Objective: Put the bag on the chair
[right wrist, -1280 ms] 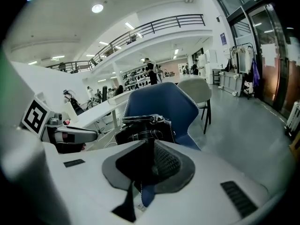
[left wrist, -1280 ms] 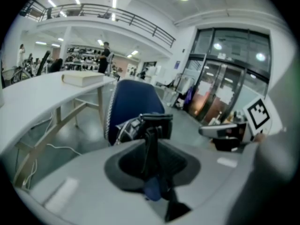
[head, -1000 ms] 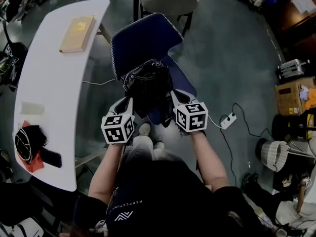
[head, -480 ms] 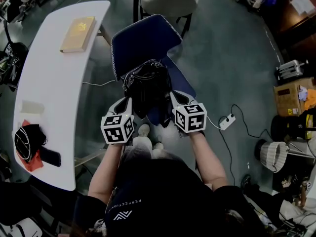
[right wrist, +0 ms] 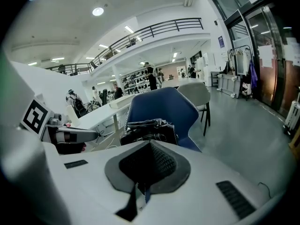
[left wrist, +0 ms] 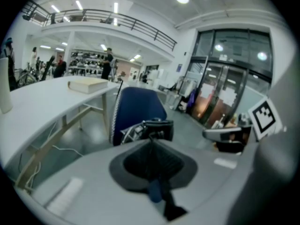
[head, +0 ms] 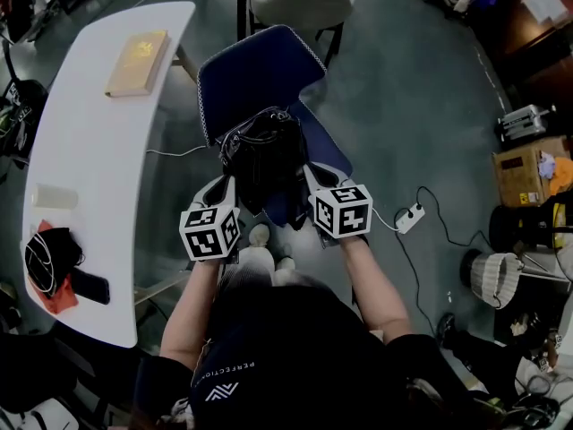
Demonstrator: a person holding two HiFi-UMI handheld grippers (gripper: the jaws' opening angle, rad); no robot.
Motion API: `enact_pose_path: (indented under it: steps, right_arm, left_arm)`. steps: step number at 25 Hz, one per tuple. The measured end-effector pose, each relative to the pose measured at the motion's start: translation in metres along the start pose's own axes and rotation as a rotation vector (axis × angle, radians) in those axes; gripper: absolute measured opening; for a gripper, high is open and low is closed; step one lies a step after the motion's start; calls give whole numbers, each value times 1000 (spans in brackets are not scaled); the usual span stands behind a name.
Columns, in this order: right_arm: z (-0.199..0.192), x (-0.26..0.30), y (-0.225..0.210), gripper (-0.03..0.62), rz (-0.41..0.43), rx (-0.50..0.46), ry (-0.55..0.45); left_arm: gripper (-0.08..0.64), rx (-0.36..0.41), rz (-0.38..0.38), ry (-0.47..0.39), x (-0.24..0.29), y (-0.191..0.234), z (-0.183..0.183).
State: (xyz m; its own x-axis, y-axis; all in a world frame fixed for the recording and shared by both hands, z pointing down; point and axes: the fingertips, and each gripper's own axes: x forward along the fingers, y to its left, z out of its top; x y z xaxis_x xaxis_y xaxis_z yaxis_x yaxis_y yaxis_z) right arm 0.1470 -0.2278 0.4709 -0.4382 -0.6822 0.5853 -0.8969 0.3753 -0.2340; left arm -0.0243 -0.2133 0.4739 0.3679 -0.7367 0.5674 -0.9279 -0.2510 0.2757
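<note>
A black handbag (head: 264, 155) rests on the seat of a blue chair (head: 255, 70), against its backrest. My left gripper (head: 226, 183) is at the bag's near left side, my right gripper (head: 311, 172) at its near right side. In the left gripper view the jaws (left wrist: 151, 137) are shut with nothing between them, and the bag (left wrist: 154, 128) shows just beyond their tip. The right gripper view shows the same: shut, empty jaws (right wrist: 150, 143), with the bag (right wrist: 149, 130) on the chair (right wrist: 161, 107) ahead of them.
A curved white table (head: 98, 150) lies to the left, with a book (head: 139, 61), a black pouch (head: 52, 256) and a phone (head: 89, 285) on it. A grey chair (head: 300, 7) stands behind the blue one. A power strip (head: 412, 218) and a cardboard box (head: 524, 173) are on the floor at right.
Both grippers stay beside the bag. Only the whole view has shifted slightly.
</note>
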Motion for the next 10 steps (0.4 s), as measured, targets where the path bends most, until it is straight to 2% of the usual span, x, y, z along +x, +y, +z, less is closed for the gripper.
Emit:
enact_pose_path:
  steps: [10]
  right_arm:
    - [1,7,6,-2,7,5,-2]
  left_arm:
    - [28,-9,9,3,-1,9,-1]
